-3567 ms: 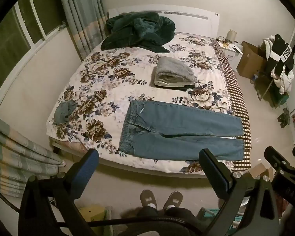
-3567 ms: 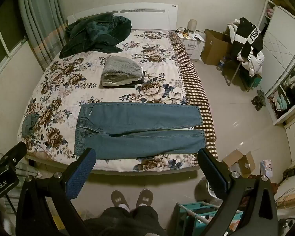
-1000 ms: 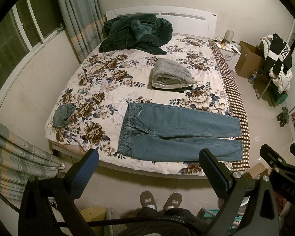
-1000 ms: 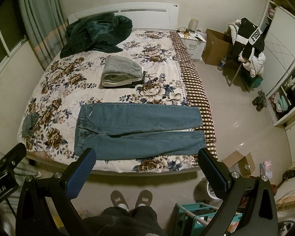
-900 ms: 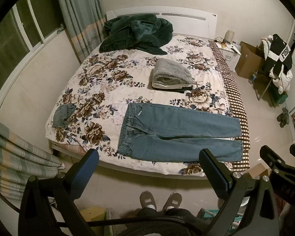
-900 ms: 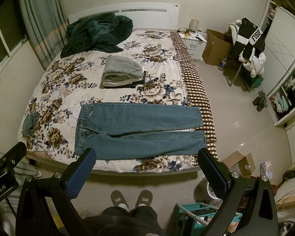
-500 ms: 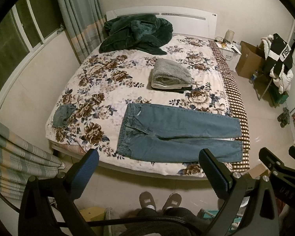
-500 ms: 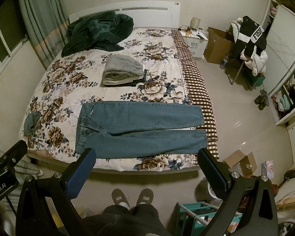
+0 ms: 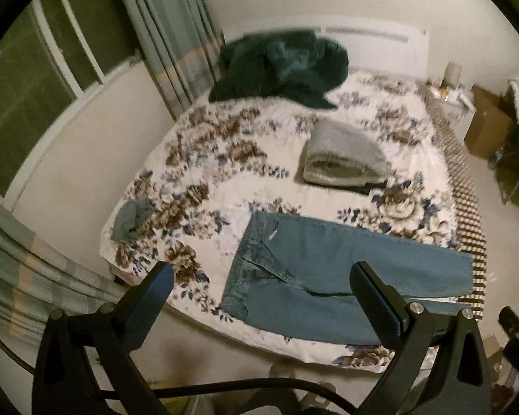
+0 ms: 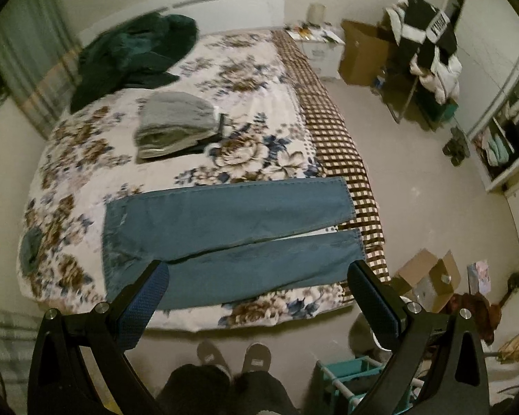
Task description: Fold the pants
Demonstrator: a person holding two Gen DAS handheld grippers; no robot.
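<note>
Left wrist footage shows the pants [image 9: 328, 276] laid flat and unfolded along the near edge of the bed [image 9: 225, 180], with the waistband to the left and both legs stretched out to the right, a narrow gap between them toward the hems. No fold has been made yet, so the whole task is judged to remain: one leg is to be brought over the other, and the length then doubled.

The left gripper [image 9: 261, 288] is held in the air in front of the bed with its jaws spread wide, and nothing is gripped; its aim seems to be taken at the waistband end. The right gripper [image 10: 257, 278] is likewise wide open and empty (both frames are somewhat blurred), pointed over the nearer leg, whose hem [image 10: 358, 249] lies on the checked border of the bed.

Farther back on the bedspread a folded grey blanket [image 9: 342, 159] and a dark green heap of clothing [image 9: 280, 69] are seen, well apart from the pants. A small blue-grey cloth [image 9: 131, 218] lies near the left corner.
</note>
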